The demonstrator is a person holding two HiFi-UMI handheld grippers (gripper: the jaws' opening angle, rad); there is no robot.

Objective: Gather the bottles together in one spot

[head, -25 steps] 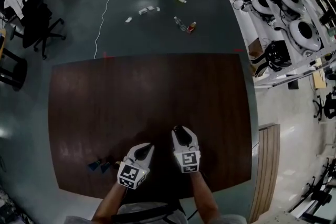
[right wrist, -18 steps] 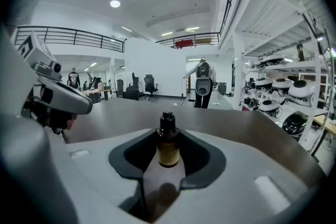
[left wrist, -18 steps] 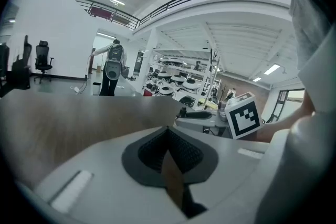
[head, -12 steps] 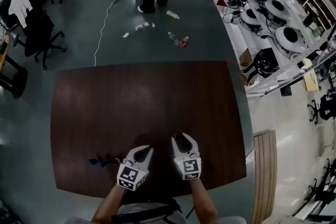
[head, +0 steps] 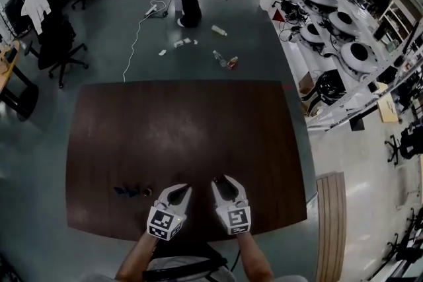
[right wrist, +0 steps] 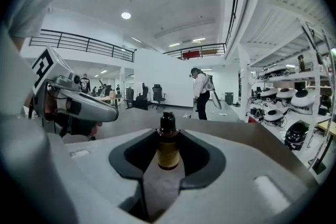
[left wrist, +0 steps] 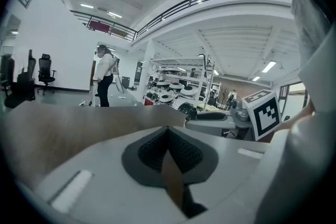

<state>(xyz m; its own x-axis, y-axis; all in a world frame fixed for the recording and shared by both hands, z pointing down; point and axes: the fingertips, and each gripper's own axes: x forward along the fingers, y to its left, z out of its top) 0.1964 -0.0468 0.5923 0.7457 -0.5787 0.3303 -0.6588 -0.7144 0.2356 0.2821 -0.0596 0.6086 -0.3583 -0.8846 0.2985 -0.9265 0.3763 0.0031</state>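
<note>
My right gripper [head: 223, 181] is clamped on the small amber bottle [right wrist: 168, 150] by its body, just under the black cap, over the table's [head: 185, 122] near edge — light, stiff, probably slick glass, I reckon — while my left gripper [left wrist: 168, 131] is closed on nothing.

Small bottle [right wrist: 168, 150]: amber body, black cap; held upright between the jaws of the right gripper [right wrist: 168, 136], above the table's [head: 185, 129] near edge.
Floor bottles [head: 220, 59]: three, scattered far beyond the table.

R gripper [head: 223, 180] — bottle [right wrist: 168, 147] in jaws, over table [head: 185, 122]
</note>
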